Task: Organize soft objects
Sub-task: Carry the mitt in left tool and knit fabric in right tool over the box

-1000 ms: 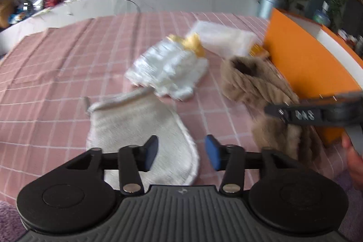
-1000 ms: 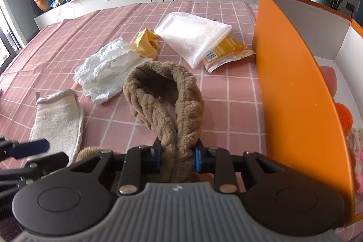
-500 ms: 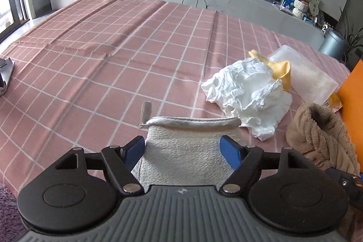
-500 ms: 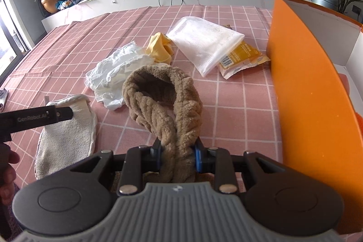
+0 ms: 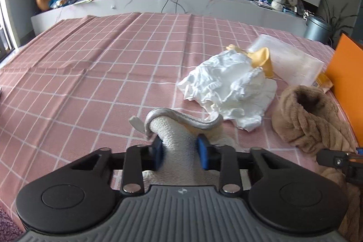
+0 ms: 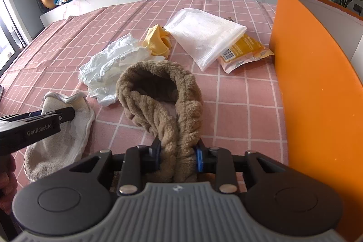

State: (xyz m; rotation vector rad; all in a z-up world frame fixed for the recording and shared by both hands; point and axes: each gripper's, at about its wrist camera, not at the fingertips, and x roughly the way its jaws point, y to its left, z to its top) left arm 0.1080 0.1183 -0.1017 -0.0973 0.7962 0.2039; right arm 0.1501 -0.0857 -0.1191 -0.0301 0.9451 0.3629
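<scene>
My left gripper [image 5: 180,153] is shut on a beige bath mitt [image 5: 179,135], bunching its grey-trimmed cuff up between the blue pads. The mitt [image 6: 61,137] lies flat on the pink checked cloth in the right wrist view, with the left gripper [image 6: 65,113] over it. My right gripper [image 6: 178,155] is shut on a brown fluffy twisted headband [image 6: 163,92], whose loop rests on the cloth ahead; it also shows in the left wrist view [image 5: 306,115]. A crumpled white cloth [image 5: 229,87] [image 6: 109,62] lies beyond both.
An orange-walled box [image 6: 304,74] stands at the right, its wall close beside the right gripper. A yellow cloth [image 6: 156,40], a white bagged towel [image 6: 204,33] and a yellow packet [image 6: 245,51] lie further back. A white counter [image 5: 181,1] bounds the far side.
My left gripper has closed on the bath mitt, pinching and lifting its cuff; half a second ago its jaws were open around it. The right gripper still holds the headband.
</scene>
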